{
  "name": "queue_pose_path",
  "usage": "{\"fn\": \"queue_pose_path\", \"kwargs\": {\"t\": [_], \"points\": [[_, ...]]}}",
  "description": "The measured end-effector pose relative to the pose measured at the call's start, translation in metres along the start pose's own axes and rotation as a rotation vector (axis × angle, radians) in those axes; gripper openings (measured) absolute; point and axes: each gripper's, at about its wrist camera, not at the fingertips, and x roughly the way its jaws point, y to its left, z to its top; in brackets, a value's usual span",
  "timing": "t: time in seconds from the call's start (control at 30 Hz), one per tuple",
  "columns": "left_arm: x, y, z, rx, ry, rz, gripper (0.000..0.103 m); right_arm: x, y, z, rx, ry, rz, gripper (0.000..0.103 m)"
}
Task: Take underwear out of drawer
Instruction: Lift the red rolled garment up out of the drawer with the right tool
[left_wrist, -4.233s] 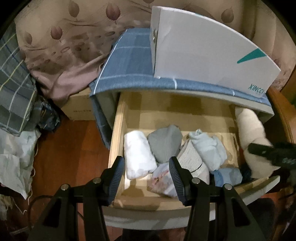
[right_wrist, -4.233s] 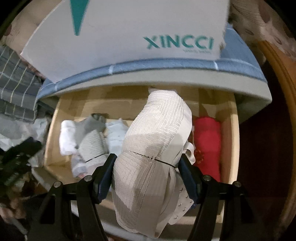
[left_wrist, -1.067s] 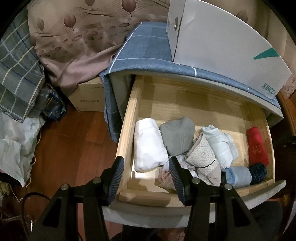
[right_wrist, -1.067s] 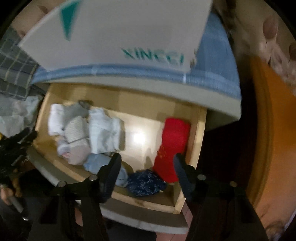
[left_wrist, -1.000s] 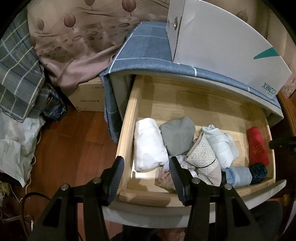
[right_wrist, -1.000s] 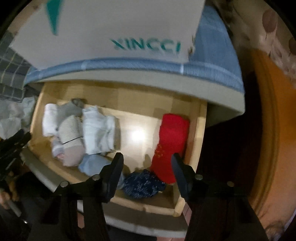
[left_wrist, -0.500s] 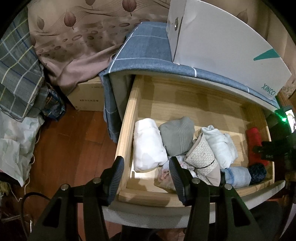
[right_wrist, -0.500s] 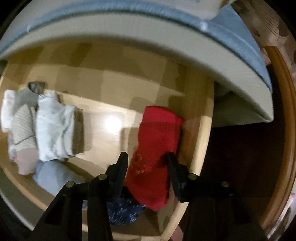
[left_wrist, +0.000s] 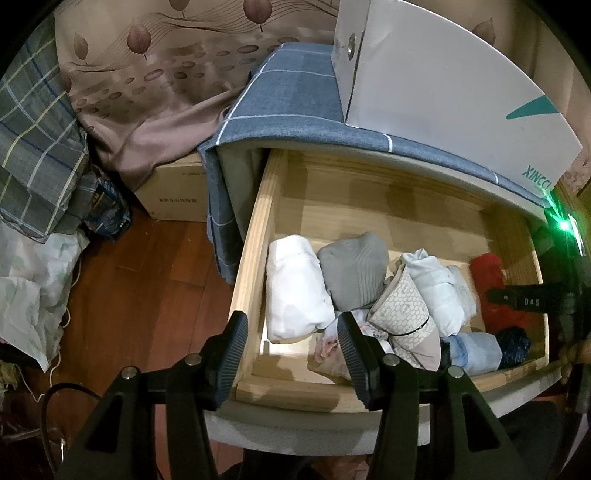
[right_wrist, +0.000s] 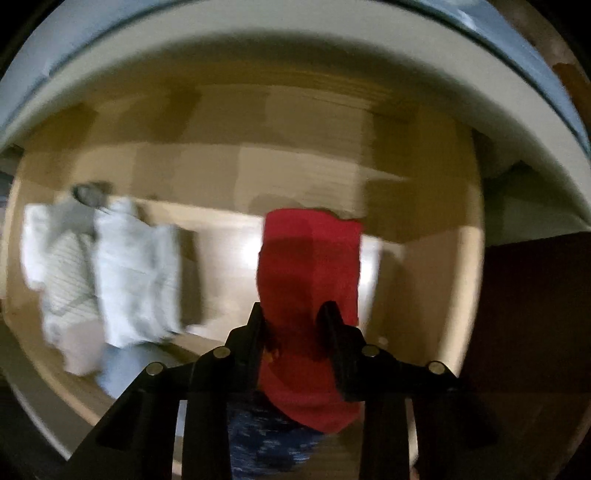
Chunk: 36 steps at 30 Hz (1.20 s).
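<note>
The open wooden drawer (left_wrist: 255, 236) holds several rolled pieces of underwear: a white roll (left_wrist: 295, 291), a grey roll (left_wrist: 352, 273), a patterned beige one (left_wrist: 404, 314), pale blue ones (left_wrist: 437, 291) and a red roll (left_wrist: 487, 266) at the right end. My right gripper (right_wrist: 293, 314) is down in the drawer with its jaws closing around the red roll (right_wrist: 310, 266); it also shows in the left wrist view (left_wrist: 517, 301). My left gripper (left_wrist: 291, 332) is open and empty above the drawer's front left corner.
A white XINCCI box (left_wrist: 443, 85) stands on the blue checked cloth (left_wrist: 288, 96) over the cabinet. A cardboard box (left_wrist: 173, 192), bedding and plaid fabric (left_wrist: 37, 140) lie on the wooden floor at left. A dark blue bundle (right_wrist: 266, 435) lies by the red roll.
My right gripper has let go of the beige garment it held, then dropped into the drawer and narrowed around the red roll. The left gripper has barely moved.
</note>
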Motion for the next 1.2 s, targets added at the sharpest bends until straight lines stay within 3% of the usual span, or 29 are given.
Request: {"fn": "queue_pose_path", "kwargs": {"t": [0.13,0.37,0.6,0.7,0.83,1.07,1.2], "points": [[0.000,0.000,0.000,-0.002,0.003,0.000,0.052,-0.001,0.009,0.008,0.038,-0.003,0.103,0.028],[0.000,0.001,0.000,-0.003,0.010,0.000,0.052,-0.004,0.024,0.011,-0.004,-0.001,0.049,0.039],[0.004,0.004,0.000,-0.025,0.037,-0.005,0.052,0.010,0.010,0.012,-0.010,0.034,0.022,0.052],[0.006,0.006,0.000,-0.033,0.052,-0.014,0.052,0.013,0.009,0.014,-0.007,0.043,0.022,0.050],[0.009,0.007,0.001,-0.045,0.064,-0.025,0.052,0.011,0.002,0.009,0.013,0.008,0.014,0.032],[0.013,0.009,0.003,-0.066,0.087,-0.032,0.052,-0.043,-0.016,-0.003,0.071,-0.177,0.060,0.031],[0.017,0.010,0.004,-0.068,0.111,-0.036,0.052,-0.069,-0.022,-0.006,0.081,-0.191,0.124,0.030]]}}
